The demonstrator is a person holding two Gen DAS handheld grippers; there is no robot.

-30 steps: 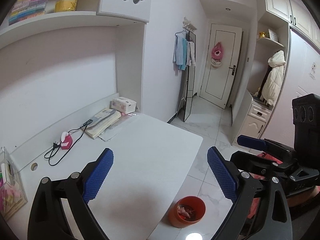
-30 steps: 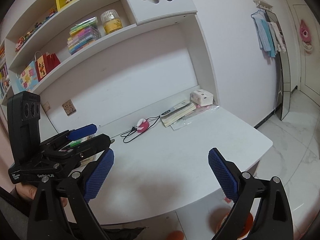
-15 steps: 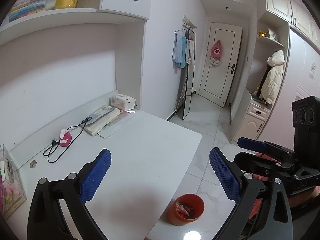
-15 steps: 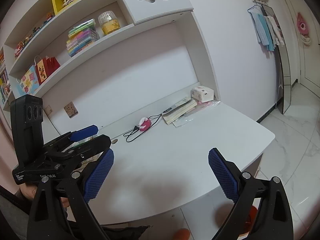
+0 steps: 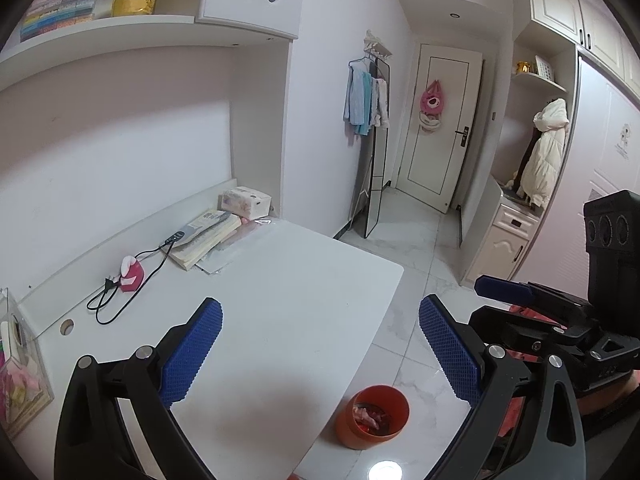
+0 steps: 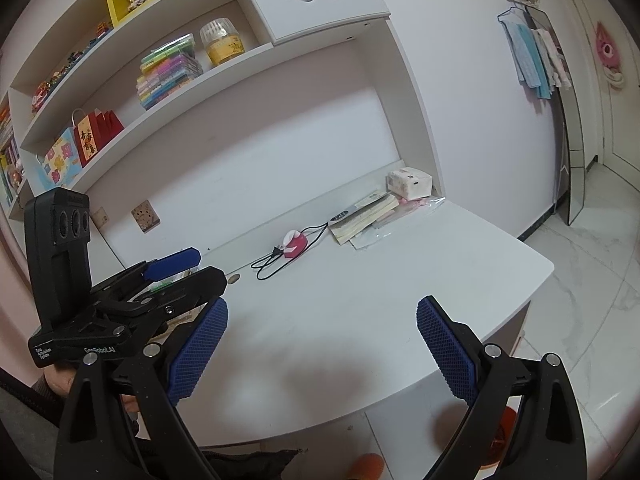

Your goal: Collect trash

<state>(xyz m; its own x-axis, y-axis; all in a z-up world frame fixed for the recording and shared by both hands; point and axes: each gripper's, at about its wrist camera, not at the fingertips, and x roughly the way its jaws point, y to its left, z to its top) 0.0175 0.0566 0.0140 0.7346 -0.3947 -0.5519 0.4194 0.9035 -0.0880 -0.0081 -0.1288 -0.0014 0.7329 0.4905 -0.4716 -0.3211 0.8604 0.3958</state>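
Observation:
An orange bin (image 5: 373, 415) with crumpled scraps inside stands on the floor beside the white desk's (image 5: 288, 300) front corner. In the right wrist view only a sliver of the bin (image 6: 505, 428) shows behind my right finger. My left gripper (image 5: 320, 354) is open and empty, held above the desk's front edge. My right gripper (image 6: 322, 350) is open and empty over the desk's near side. Each gripper shows in the other's view: the right gripper (image 5: 532, 304) at the right, the left gripper (image 6: 176, 276) at the left.
At the desk's back lie a tissue box (image 5: 245, 201), a book stack (image 5: 206, 237) with a remote and clear plastic, and a pink gadget with black cable (image 5: 130, 274). A clear organiser (image 5: 20, 376) stands far left. Shelves hang overhead. A mirror (image 5: 376, 184) leans by the door.
Both grippers have pulled back and up a little from the desk, so the desk and bin look slightly farther. Both stay open and empty.

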